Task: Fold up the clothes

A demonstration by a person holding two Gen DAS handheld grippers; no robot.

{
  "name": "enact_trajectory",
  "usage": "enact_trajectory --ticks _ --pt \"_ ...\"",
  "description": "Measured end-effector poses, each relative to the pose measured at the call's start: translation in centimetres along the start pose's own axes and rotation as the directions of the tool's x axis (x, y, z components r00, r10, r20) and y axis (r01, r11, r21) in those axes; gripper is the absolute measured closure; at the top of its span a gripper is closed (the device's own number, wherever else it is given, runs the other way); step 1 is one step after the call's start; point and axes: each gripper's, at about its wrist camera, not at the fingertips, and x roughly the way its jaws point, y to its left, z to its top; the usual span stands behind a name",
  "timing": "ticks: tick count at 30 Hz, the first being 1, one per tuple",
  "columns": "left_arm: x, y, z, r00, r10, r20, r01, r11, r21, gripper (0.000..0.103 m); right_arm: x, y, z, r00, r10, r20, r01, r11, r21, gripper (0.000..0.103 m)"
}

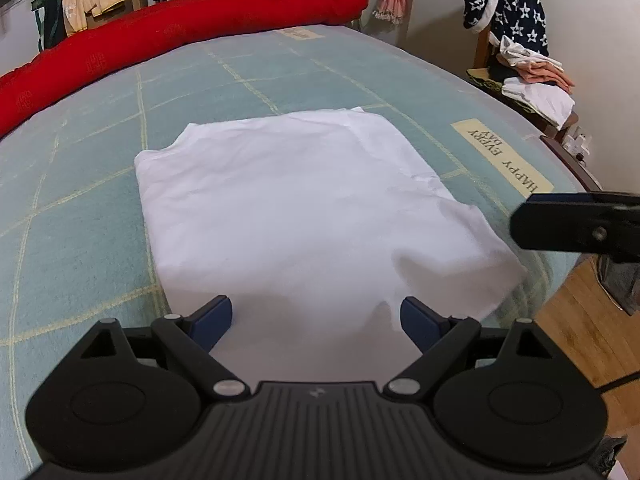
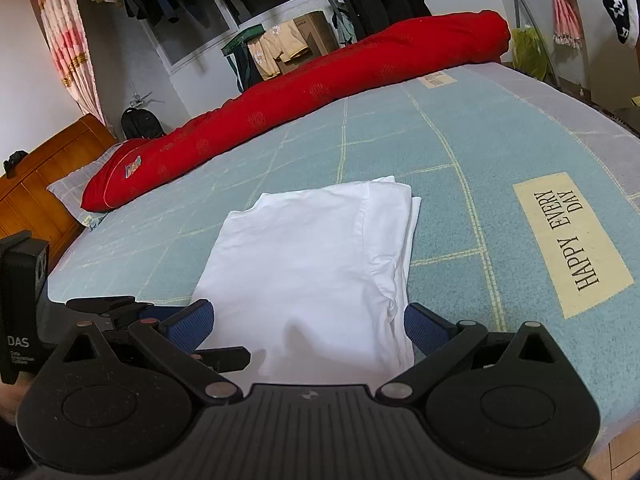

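Shirt [image 1: 296, 208], white and already folded, lies near the bed's [image 1: 80, 208] near edge; soft, light, limp, best pinched at near corners; left gripper [image 1: 316, 316] and right gripper [image 2: 308, 320] both released, empty

A red rolled quilt [image 2: 304, 100] lies along the far side of the teal checked blanket [image 2: 460, 140].

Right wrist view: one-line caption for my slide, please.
Open right gripper poised at the near edge of a folded white garment on the teal checked bedspread, red bolster behind.
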Motion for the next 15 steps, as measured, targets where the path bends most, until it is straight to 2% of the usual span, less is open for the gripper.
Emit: enact_trajectory --ticks 8,15 --pt "-0.7 -0.1 0.1 1.0 -0.004 0.018 0.004 1.0 0.005 0.012 0.1 0.0 0.0 1.0 0.002 -0.002 -0.002 1.0 -0.003 0.0" --pt "-0.5 2.2 1.4 0.999 -0.001 0.051 0.004 0.998 -0.058 0.012 1.4 -1.1 0.1 1.0 0.004 -0.023 -0.004 1.0 0.026 0.0"
